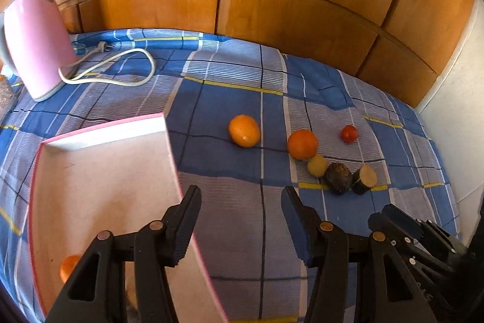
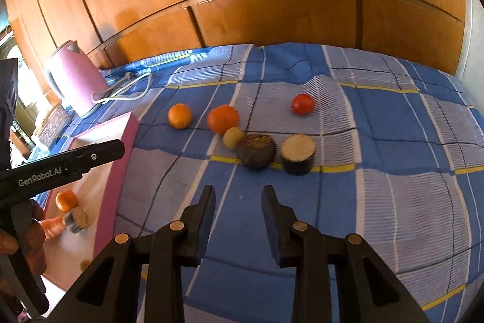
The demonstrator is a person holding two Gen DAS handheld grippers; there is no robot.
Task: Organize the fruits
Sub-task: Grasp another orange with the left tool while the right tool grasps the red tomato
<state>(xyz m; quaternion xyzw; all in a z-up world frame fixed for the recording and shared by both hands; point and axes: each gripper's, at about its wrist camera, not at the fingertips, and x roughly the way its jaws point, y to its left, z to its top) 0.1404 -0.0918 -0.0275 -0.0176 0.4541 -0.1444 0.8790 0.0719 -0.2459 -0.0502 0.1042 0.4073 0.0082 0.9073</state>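
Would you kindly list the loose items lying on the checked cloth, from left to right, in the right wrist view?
Orange → larger orange fruit → small yellowish fruit → dark round piece → cut piece with pale face; the red tomato lies farther back.

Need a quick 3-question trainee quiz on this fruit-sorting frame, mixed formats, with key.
1. True or false: the tomato lies inside the box.
2. How many oranges lie on the cloth outside the box?
3. What stands at the far left of the cloth? A kettle; B bowl; C bottle.
Key: 1 false, it lies on the cloth; 2 two; 3 A.
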